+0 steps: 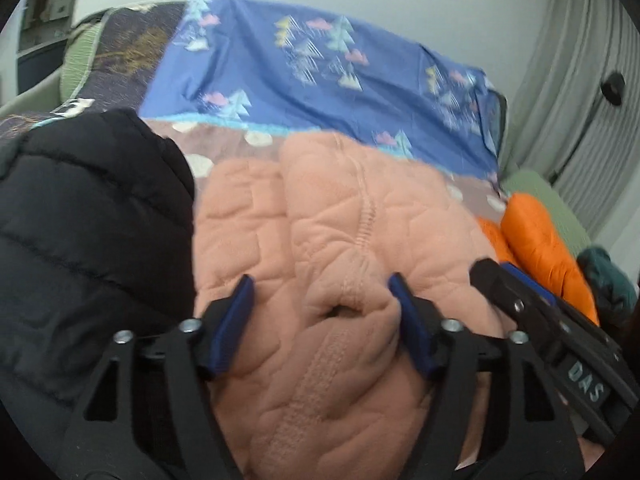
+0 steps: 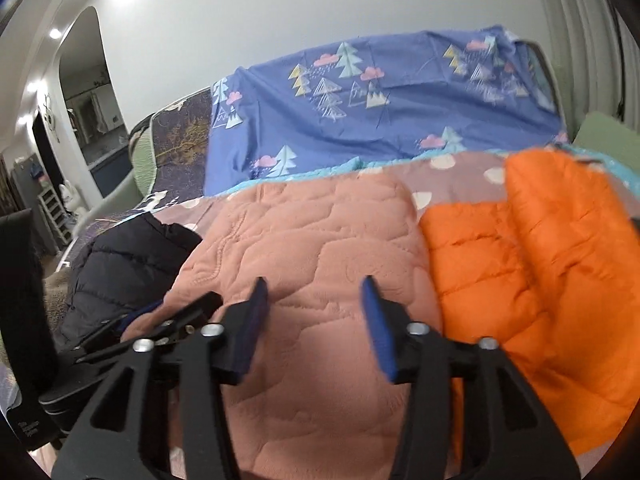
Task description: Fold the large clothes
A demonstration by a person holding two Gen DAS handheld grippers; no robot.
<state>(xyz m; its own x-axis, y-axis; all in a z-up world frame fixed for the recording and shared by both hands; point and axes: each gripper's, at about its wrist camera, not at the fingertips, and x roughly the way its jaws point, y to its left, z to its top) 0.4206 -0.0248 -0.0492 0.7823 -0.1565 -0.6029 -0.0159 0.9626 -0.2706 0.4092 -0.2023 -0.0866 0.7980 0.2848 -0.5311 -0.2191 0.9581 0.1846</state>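
Observation:
A peach quilted fleece garment [image 1: 340, 240] lies bunched on the sofa seat; it also shows in the right wrist view [image 2: 320, 240]. My left gripper [image 1: 322, 292] is open, its blue pads [image 1: 240, 320] either side of a raised fold of the fleece. My right gripper [image 2: 314, 292] is open just over the fleece's near part, nothing between its pads [image 2: 376, 320]. The right gripper also shows at the right of the left wrist view [image 1: 520, 292], and the left gripper at the left of the right wrist view [image 2: 160, 320].
A black puffer jacket [image 1: 80, 220] lies left of the fleece [image 2: 120, 272]. An orange puffer jacket [image 2: 540, 260] lies right of it [image 1: 536, 240]. A blue tree-print sheet [image 1: 320, 72] covers the sofa back. A dark green item [image 1: 608, 280] sits far right. Curtains [image 1: 580, 80] hang at right.

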